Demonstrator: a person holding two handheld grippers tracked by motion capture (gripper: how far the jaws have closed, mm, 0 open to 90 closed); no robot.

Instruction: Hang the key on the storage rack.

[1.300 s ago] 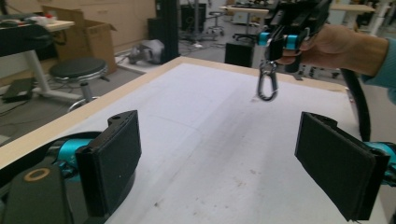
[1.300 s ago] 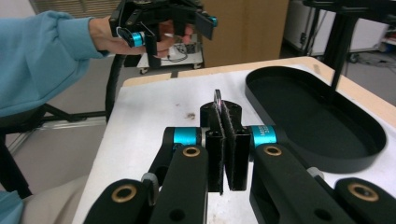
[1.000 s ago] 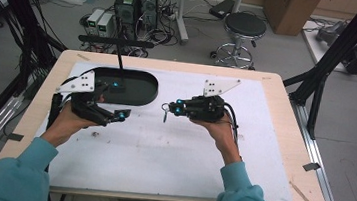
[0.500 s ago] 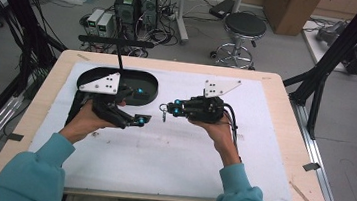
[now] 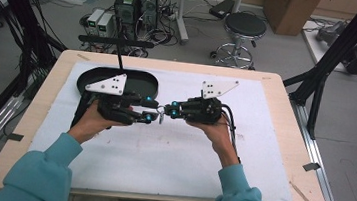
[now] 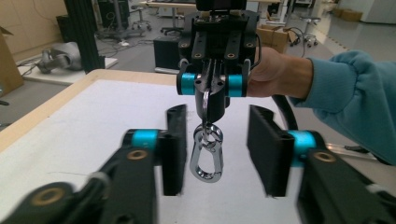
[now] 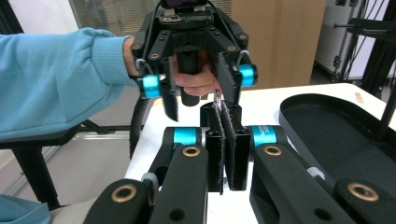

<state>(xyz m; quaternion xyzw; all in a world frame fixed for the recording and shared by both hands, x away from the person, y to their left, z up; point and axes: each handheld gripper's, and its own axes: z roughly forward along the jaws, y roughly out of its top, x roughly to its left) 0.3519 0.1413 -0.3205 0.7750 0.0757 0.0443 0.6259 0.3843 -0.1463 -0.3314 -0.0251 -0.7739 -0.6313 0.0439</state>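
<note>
Just beside the black oval tray (image 5: pixel 118 78), on its near right side, the two grippers meet tip to tip above the white mat (image 5: pixel 171 150). The right gripper (image 5: pixel 169 111) has its jaws pressed together on a ring from which a silver carabiner (image 6: pixel 207 158) hangs. The left gripper (image 5: pixel 148 110) has its jaws spread apart, one on each side of the carabiner, not touching it.

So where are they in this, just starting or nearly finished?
Somewhere in the middle, it seems. Done: the right gripper is shut on a key ring with a silver clip hanging from it, lifted above the white mat. In hand: the left gripper is open, its jaws on either side of the clip but not touching it. Left: closing on the clip, probably. The black tray holds nothing that I can see.
</note>
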